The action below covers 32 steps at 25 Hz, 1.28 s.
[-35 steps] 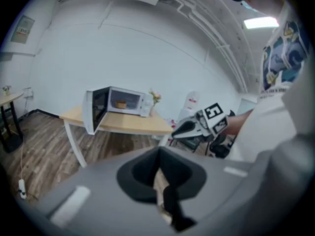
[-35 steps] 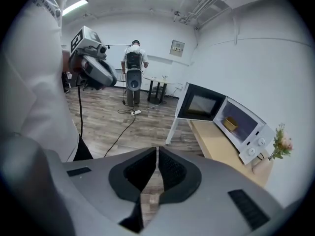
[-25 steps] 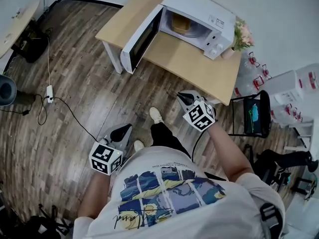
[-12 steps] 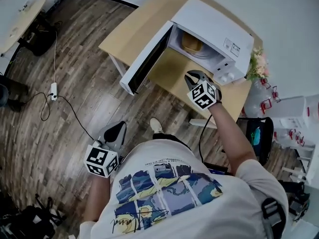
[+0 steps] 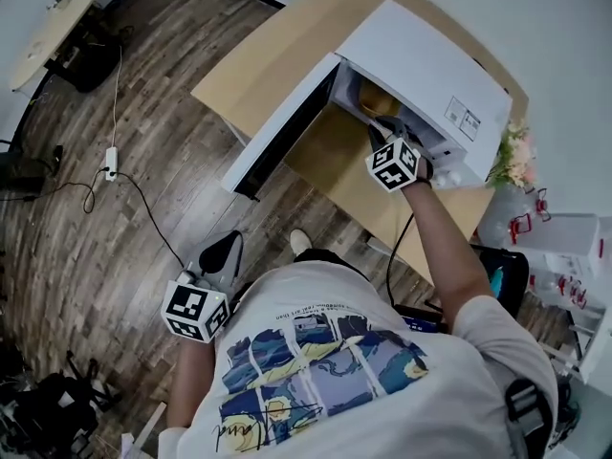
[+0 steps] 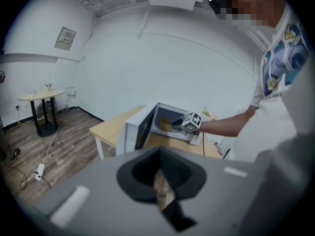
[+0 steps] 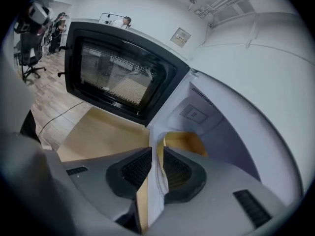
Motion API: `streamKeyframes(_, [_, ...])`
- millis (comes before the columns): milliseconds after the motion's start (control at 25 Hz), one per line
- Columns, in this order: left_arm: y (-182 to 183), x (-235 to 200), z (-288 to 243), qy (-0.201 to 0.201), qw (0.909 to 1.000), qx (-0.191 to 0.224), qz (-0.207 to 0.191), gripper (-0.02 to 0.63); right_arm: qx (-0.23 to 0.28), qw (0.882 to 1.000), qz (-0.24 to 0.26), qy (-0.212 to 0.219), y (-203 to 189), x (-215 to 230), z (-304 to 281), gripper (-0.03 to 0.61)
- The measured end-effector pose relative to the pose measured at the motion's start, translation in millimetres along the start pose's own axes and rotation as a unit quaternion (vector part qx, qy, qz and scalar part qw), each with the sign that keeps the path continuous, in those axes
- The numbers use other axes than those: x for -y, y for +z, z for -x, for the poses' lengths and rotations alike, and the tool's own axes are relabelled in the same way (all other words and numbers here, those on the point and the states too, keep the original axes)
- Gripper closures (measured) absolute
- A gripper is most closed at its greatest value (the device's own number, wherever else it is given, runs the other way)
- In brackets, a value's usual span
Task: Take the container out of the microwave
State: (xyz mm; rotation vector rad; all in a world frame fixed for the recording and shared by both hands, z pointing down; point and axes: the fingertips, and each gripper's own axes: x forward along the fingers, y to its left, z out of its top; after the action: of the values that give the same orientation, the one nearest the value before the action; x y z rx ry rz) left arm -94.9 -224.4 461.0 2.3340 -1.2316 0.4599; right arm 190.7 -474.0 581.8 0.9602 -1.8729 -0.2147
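The microwave (image 5: 421, 55) is sitting on the wooden bench (image 5: 256, 60) with its door (image 5: 277, 127) swinging wide open to the left, and the yellow container (image 5: 373, 97) is resting inside the cavity, towards the back. The person is stretching the right arm forward, so the right gripper (image 5: 382, 132) is hovering at the mouth of the oven, just in front of the container and not touching it. In the right gripper view its tongs (image 7: 155, 156) are standing slightly spread, pinching nothing, with the oven's front frame and the yellow container (image 7: 184, 141) showing through the narrow gap, and the dark door window (image 7: 123, 75) is filling the left side. The left gripper (image 5: 229, 249) is hanging low beside the person's body over the wood floor (image 5: 115, 247), well apart from the bench. Its tongs (image 6: 160, 173) are pressing together at the tips and holding nothing. A bunch of flowers (image 5: 514, 161) is standing near the microwave's right end.
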Motion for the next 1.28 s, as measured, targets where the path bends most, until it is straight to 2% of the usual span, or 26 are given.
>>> streamKeyframes(240, [9,-3,-13,0.021,0.9998,-0.003,-0.002,0.606,-0.014,0.999,0.038,-0.01,-8,16,-28,0.511])
streamKeyframes(760, [11,2,-22,0.044,0.9989,-0.011,0.011,0.606,-0.033,0.996,0.077,0.013,-19,17,-52,0.545])
streamKeyframes(1280, [4,-3,-11,0.048,0.9987,-0.01,0.012,0.605,-0.036,0.995,0.087,0.011,-13,11,-47,0.56])
